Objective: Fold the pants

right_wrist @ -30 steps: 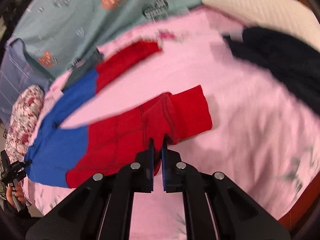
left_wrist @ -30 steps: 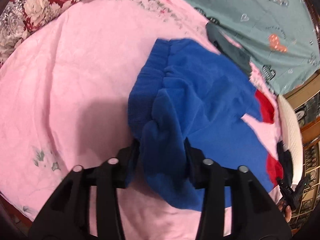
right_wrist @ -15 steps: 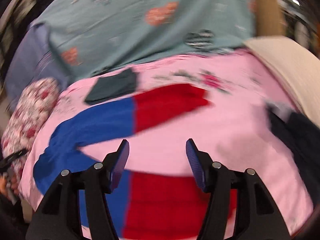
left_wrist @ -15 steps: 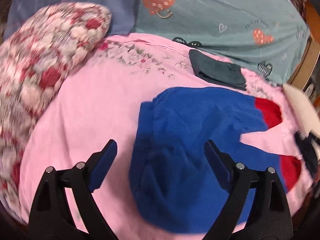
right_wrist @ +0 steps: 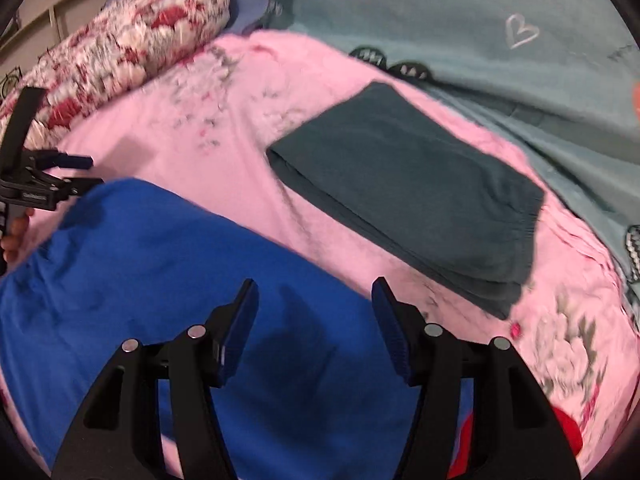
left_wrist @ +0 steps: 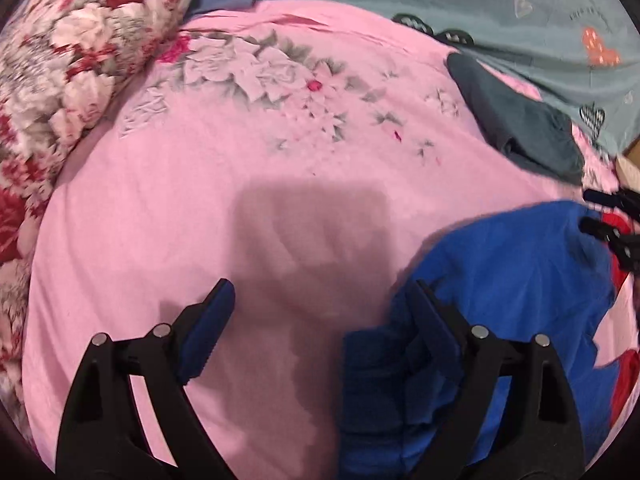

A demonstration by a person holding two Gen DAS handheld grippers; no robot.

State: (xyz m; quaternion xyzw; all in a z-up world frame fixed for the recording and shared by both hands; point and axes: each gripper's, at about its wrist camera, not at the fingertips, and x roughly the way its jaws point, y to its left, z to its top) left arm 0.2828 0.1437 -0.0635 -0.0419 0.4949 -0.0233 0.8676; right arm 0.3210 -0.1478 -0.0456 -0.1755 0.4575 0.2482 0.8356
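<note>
The pants, blue at the upper part and red toward the legs, are lying on the pink bedsheet, and they are not being held by anything. The left gripper is being kept with its jaws spread wide over the bare sheet, only its right finger being close to a bunched blue edge at the lower right of the left wrist view; whether this finger is touching the cloth cannot be told. The right gripper is also being held with jaws spread, above the blue area, with nothing between the pads. Several risks are being judged from this. If the left gripper is being closed where it is now, only the sheet is likely being pinched, or sheet and pants together, so the bedding would be dragged along with the fold. The bunched edge is looking thick and uneven, so one layer alone could be caught and the fold would come out crooked. The dark folded garment is lying just beside the pants, and it could be disturbed by a wide sweep of the right gripper. The soft bed is also giving way under pressure, so the cloth could be slipping from the pads
</note>
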